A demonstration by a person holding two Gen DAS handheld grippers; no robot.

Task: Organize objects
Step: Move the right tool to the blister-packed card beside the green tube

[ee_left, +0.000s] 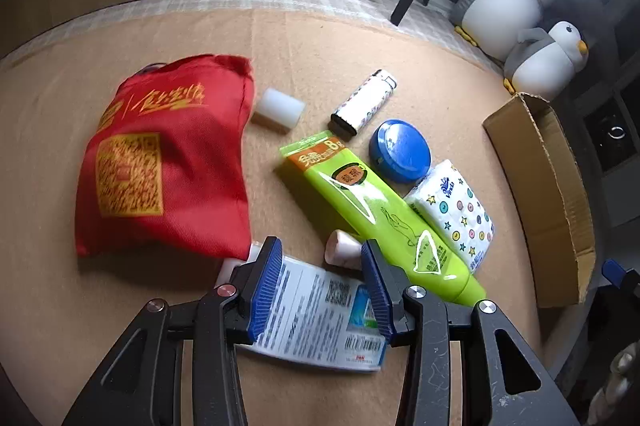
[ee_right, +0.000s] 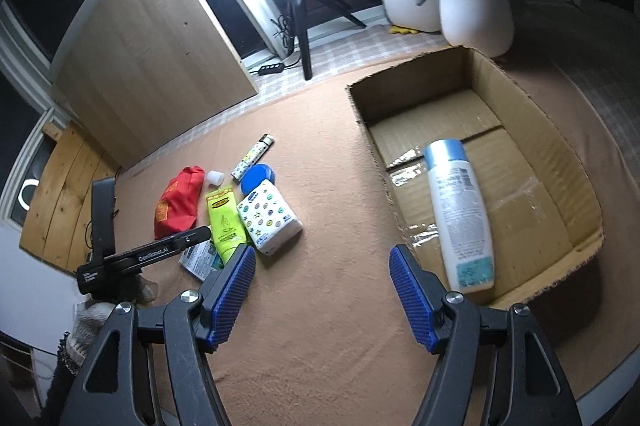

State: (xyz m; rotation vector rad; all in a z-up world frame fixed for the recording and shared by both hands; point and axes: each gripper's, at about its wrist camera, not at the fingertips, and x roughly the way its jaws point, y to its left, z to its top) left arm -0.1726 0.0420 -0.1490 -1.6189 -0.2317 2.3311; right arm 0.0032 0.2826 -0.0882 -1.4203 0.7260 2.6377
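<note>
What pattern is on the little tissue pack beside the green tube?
The tissue pack is white with coloured dots and small stars, clearest in the left wrist view, lying against the green tube.

My left gripper has black arms with round silver screws, one reddish, and bumpy blue pads. My right gripper looks the same, black with blue ribbed pads. White letters mark the left tool's side, and a knitted glove covers my left hand

A: Right gripper status?
B: Jaws apart, empty; above the brown mat.
A: Cardboard box contents?
B: One white bottle, lying flat; remaining items cluster left, beside the left gripper.
</note>
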